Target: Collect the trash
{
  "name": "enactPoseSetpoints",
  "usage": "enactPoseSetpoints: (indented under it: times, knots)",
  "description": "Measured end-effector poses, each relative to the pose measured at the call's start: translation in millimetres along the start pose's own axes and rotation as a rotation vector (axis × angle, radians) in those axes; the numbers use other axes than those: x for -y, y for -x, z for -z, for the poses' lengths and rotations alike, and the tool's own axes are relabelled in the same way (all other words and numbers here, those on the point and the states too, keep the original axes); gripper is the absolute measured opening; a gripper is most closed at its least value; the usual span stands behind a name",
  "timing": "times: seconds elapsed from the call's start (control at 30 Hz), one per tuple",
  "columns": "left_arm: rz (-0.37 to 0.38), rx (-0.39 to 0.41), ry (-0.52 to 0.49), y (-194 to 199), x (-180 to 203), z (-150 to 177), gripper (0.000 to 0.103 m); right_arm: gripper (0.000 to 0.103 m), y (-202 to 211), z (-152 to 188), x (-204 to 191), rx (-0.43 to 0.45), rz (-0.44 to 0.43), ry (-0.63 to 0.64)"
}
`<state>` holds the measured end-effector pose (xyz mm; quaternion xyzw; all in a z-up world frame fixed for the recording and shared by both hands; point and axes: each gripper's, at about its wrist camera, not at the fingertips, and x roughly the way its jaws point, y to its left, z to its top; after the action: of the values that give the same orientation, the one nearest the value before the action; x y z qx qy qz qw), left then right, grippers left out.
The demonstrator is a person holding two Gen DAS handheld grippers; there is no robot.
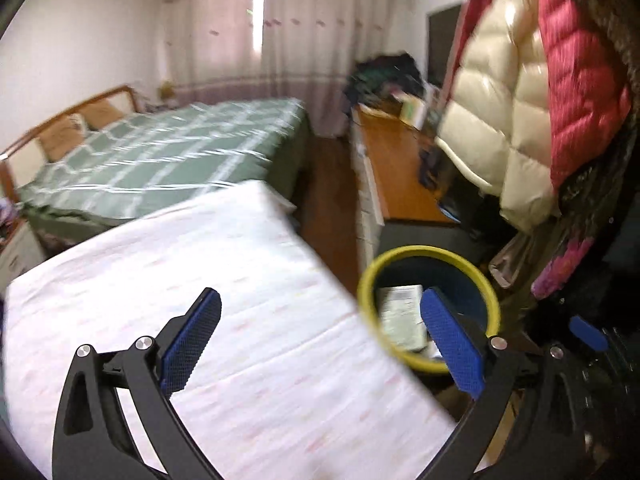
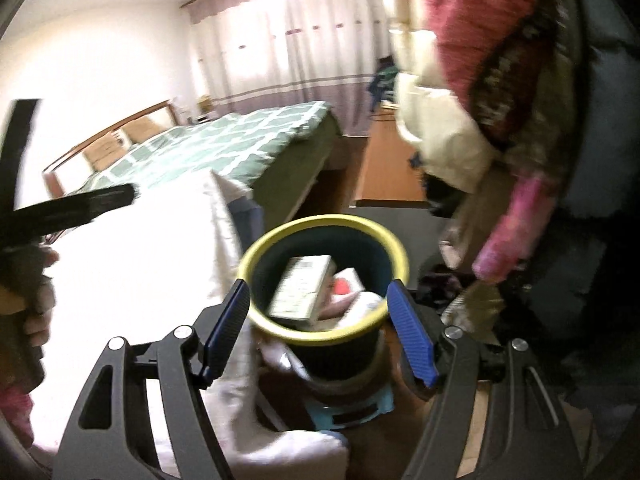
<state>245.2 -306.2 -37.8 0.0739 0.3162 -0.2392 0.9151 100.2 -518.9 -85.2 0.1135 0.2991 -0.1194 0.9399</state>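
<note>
A dark bin with a yellow rim (image 1: 400, 258) (image 2: 320, 224) stands on a light blue stool (image 2: 352, 414) beside a table under a white cloth (image 1: 200, 300). Inside it lie a white and green carton (image 2: 302, 292) (image 1: 400, 312), a red and white packet (image 2: 344, 286) and crumpled white scraps. My left gripper (image 1: 320, 296) hangs open and empty over the cloth, just left of the bin. My right gripper (image 2: 318, 285) is open above the bin, and the rim shows through its gap; nothing sits between its pads. One blue pad of the right gripper (image 1: 588, 334) shows to the right of the bin, apart from it.
A bed with a green checked cover (image 1: 168, 152) fills the back left. A wooden desk (image 1: 392, 168) runs along the right wall with clutter on it. Cream and red padded jackets (image 1: 520, 100) hang close above the bin. A hand (image 2: 38, 308) holds the left gripper.
</note>
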Motion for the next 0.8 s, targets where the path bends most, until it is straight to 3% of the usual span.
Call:
enactPoseSetpoints:
  times: [0.2,0.33,0.57,0.8]
  knots:
    - [-0.195,0.092,0.063,99,-63,57,0.098,0.068,9,3,-43,0.010,-0.080,0.070]
    - [-0.237,0.121,0.168,153,-100,93,0.098,0.068,23,7,-63,0.027,-0.111,0.117]
    - [-0.297,0.211,0.230,234,-116,140,0.098,0.070,53,17,-83,0.065,-0.141,0.168]
    - [-0.301,0.253,0.272,272,-116,163,0.098,0.072,80,23,-83,0.107,-0.143,0.175]
